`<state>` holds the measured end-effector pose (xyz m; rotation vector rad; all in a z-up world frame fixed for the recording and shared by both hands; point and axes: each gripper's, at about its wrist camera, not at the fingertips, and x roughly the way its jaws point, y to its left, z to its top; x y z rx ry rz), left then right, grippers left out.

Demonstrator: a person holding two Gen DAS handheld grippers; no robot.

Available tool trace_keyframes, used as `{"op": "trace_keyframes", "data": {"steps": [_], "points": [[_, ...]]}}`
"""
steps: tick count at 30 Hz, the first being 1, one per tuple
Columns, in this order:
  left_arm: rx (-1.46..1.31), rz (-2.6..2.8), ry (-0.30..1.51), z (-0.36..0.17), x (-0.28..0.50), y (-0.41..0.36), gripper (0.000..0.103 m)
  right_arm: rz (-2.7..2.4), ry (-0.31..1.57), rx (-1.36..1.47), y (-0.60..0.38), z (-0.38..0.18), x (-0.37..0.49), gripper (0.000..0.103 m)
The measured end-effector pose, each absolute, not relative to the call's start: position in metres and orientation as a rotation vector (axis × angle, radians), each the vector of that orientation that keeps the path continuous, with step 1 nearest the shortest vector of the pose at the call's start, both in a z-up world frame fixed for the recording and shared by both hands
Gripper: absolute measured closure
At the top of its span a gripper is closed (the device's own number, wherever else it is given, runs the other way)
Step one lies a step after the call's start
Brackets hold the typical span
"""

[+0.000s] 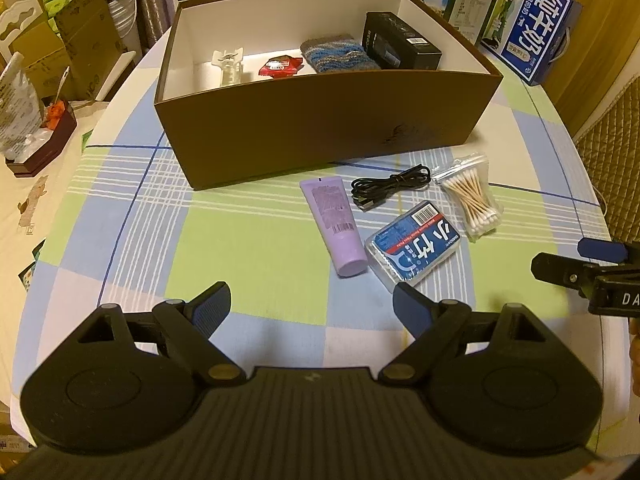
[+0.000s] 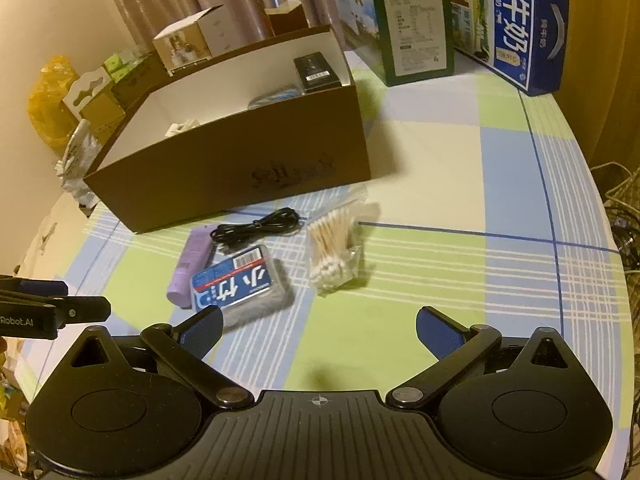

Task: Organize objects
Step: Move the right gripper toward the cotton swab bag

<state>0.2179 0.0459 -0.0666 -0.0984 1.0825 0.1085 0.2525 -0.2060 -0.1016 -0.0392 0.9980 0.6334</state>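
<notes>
Brown cardboard box (image 1: 320, 128), open top, sits mid-table on a checked blue-green cloth covering the table (image 1: 240, 248); inside it a white plastic piece (image 1: 229, 66), red packet (image 1: 280, 67), knitted blue-grey cloth (image 1: 340, 56) and black carton (image 1: 400, 46) lie along the far wall, floor nearer the front wall bare. Just in front of the box's near wall, on the table: purple tube (image 1: 334, 224), coiled black cable (image 1: 390, 188), bag of cotton swabs (image 1: 474, 196), blue-labelled clear case (image 1: 414, 246), all close together, tube and case nearly touching. Left claw (image 1: 312, 306) spread wide, nothing between its blue pads, low over bare cloth short of the tube and case. Right claw (image 2: 320, 328) also spread wide and empty, just short of the case and swabs. Open cloth runs right of the box to the milk cartons (image 2: 528, 24) at the far edge; the table rim curves close on the right.
</notes>
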Motion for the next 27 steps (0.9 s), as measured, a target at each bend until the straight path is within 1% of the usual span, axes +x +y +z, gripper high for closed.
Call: {"op": "trace_keyframes", "data": {"steps": [8, 9, 10, 11, 13, 14, 16, 17, 19, 22, 27], "points": [[-0.102, 0.113, 1.096, -0.075, 0.227, 0.05, 0.017, 0.609, 0.995, -0.049, -0.205, -0.109, 0.259, 0.003], [-0.101, 0.113, 1.095, -0.076, 0.227, 0.051, 0.017, 0.61, 0.993, -0.049, -0.205, -0.11, 0.26, 0.006], [-0.1, 0.113, 1.094, -0.077, 0.228, 0.051, 0.017, 0.611, 0.991, -0.049, -0.204, -0.111, 0.261, 0.011], [-0.102, 0.114, 1.093, -0.077, 0.228, 0.052, 0.017, 0.613, 0.991, -0.05, -0.203, -0.112, 0.262, 0.013], [-0.107, 0.118, 1.092, -0.079, 0.23, 0.054, 0.017, 0.617, 0.986, -0.055, -0.202, -0.114, 0.263, 0.022], [-0.108, 0.121, 1.091, -0.08, 0.231, 0.055, 0.017, 0.623, 0.983, -0.058, -0.2, -0.115, 0.264, 0.024], [-0.11, 0.127, 1.088, -0.081, 0.232, 0.058, 0.017, 0.634, 0.979, -0.07, -0.197, -0.117, 0.266, 0.034], [-0.112, 0.129, 1.087, -0.082, 0.232, 0.059, 0.017, 0.637, 0.975, -0.077, -0.195, -0.117, 0.268, 0.037], [-0.116, 0.136, 1.084, -0.083, 0.233, 0.061, 0.017, 0.644, 0.964, -0.083, -0.191, -0.119, 0.272, 0.047], [-0.122, 0.144, 1.083, -0.086, 0.235, 0.065, 0.017, 0.643, 0.955, -0.09, -0.185, -0.123, 0.28, 0.051], [-0.129, 0.164, 1.084, -0.093, 0.237, 0.071, 0.018, 0.642, 0.952, -0.123, -0.173, -0.133, 0.292, 0.052]]}}
